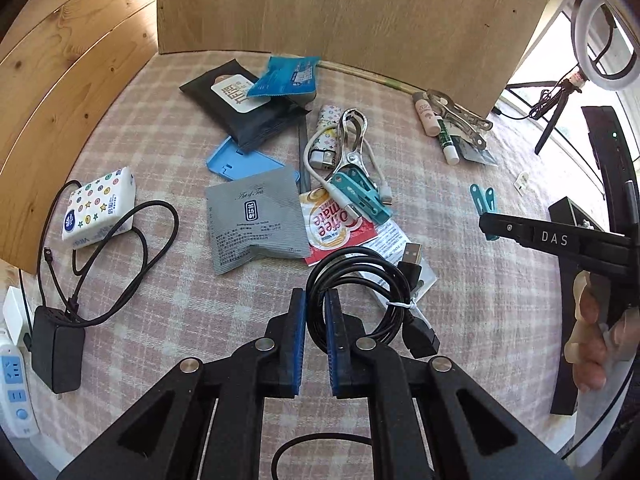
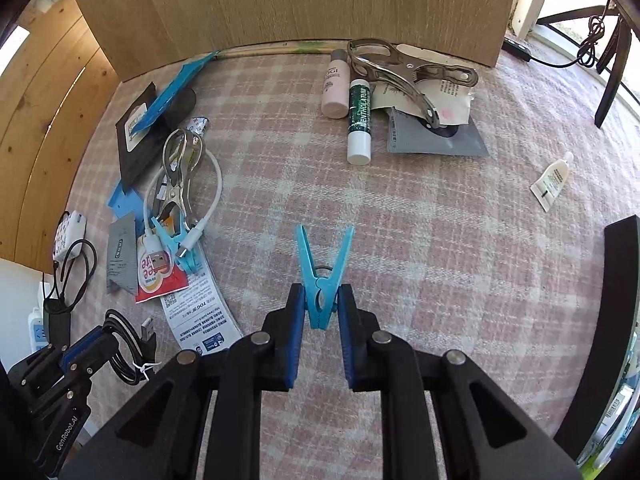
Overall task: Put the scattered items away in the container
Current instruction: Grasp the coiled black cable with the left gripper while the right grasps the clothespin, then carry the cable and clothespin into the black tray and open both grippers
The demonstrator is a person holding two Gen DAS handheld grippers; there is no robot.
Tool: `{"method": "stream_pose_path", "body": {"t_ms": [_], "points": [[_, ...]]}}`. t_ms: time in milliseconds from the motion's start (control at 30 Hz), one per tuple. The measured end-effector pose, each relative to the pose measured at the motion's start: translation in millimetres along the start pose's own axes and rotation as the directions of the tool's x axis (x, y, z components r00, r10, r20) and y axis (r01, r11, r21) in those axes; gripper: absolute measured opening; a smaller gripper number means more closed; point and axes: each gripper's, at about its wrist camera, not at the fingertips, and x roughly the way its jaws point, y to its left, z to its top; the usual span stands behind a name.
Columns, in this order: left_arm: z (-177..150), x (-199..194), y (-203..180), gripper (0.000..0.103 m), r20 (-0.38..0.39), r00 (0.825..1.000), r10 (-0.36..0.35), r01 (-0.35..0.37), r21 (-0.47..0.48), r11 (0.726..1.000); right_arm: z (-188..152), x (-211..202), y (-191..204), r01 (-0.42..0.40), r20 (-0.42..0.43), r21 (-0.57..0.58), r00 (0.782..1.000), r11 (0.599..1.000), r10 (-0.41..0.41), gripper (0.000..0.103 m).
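Step in hand: both tools have each taken one scattered item off the pink-and-white checked cloth worktop [image 2: 400, 208]; the carry to the container looks to come next.
Left tool [image 1: 316, 300]: narrowed onto the coiled black USB cable tied with a white twist wire [image 1: 360, 292], the blue pads pinching one side of the coil.
Right tool [image 2: 320, 300]: narrowed on the turquoise plastic clothes peg [image 2: 322, 280], gripped at its jaw end, its two legs splayed away from the camera.
Container: none can be identified in either view, so the next move calls for finding it before any release.
Pose: both tools point steeply down at the cloth, the left one at the lower left of the right view.
Left behind: a steel spring clamp [image 2: 404, 74], a green-and-white lip-balm stick [image 2: 359, 120], a grey tea sachet [image 1: 252, 220].
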Motion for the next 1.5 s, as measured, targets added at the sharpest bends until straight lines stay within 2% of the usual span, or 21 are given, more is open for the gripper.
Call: {"method": "stream_pose_path", "body": {"t_ms": [100,300,467,567,700,833,1067,1100,1167,1200,1233,1267,1300,1400,1500], "points": [[0,-13,-16,0.008,0.020,1.000,-0.018,0.017,0.038,0.999,-4,-16,-13,-0.008,0.025,0.014,1.000,1.000,0.008,0.016],[14,-15,-69,0.008,0.028,0.997,-0.071,0.067,0.126,0.990,-19,-57,-51,-0.016,0.080,0.056,0.997,0.998,0.012,0.016],[17,-15,-130,0.008,0.008,0.990,-0.143,0.137,0.229,0.964,-39,-96,-98,0.009,0.140,0.121,0.990,0.993,-0.026,0.016],[14,-14,-176,0.008,-0.026,0.979,-0.200,0.199,0.297,0.934,-56,-116,-133,0.023,0.169,0.190,0.984,0.981,-0.056,0.016],[5,-15,-241,0.008,-0.078,0.963,-0.259,0.269,0.389,0.881,-90,-148,-191,0.055,0.201,0.304,0.972,0.951,-0.121,0.016],[-5,-15,-304,0.009,-0.123,0.945,-0.302,0.323,0.471,0.821,-131,-176,-248,0.095,0.197,0.421,0.961,0.902,-0.194,0.016],[-19,-19,-383,0.009,-0.161,0.921,-0.355,0.383,0.542,0.748,-195,-209,-324,0.149,0.161,0.580,0.943,0.801,-0.292,0.016],[-21,-21,-391,0.011,-0.159,0.914,-0.372,0.395,0.549,0.736,-201,-212,-331,0.155,0.159,0.593,0.939,0.790,-0.304,0.016],[-24,-22,-403,0.032,-0.185,0.907,-0.379,0.414,0.558,0.719,-211,-217,-341,0.139,0.178,0.607,0.936,0.782,-0.305,0.017],[-24,-23,-406,0.049,-0.188,0.904,-0.383,0.420,0.554,0.719,-214,-219,-346,0.127,0.185,0.614,0.937,0.779,-0.298,0.020],[-24,-27,-405,0.048,-0.168,0.906,-0.388,0.412,0.557,0.721,-217,-220,-351,0.119,0.182,0.629,0.938,0.768,-0.294,0.024],[-24,-30,-404,0.048,-0.141,0.914,-0.379,0.388,0.571,0.723,-220,-221,-355,0.105,0.187,0.647,0.938,0.755,-0.290,0.033],[-24,-33,-403,0.048,-0.121,0.921,-0.370,0.367,0.586,0.722,-222,-223,-357,0.089,0.200,0.658,0.937,0.748,-0.287,0.036],[-20,-33,-393,0.048,-0.119,0.927,-0.356,0.354,0.592,0.724,-217,-226,-352,0.098,0.213,0.644,0.930,0.759,-0.301,0.036],[-11,-30,-378,0.048,-0.096,0.940,-0.327,0.321,0.569,0.757,-207,-225,-341,0.100,0.220,0.618,0.930,0.780,-0.294,0.036]]}}
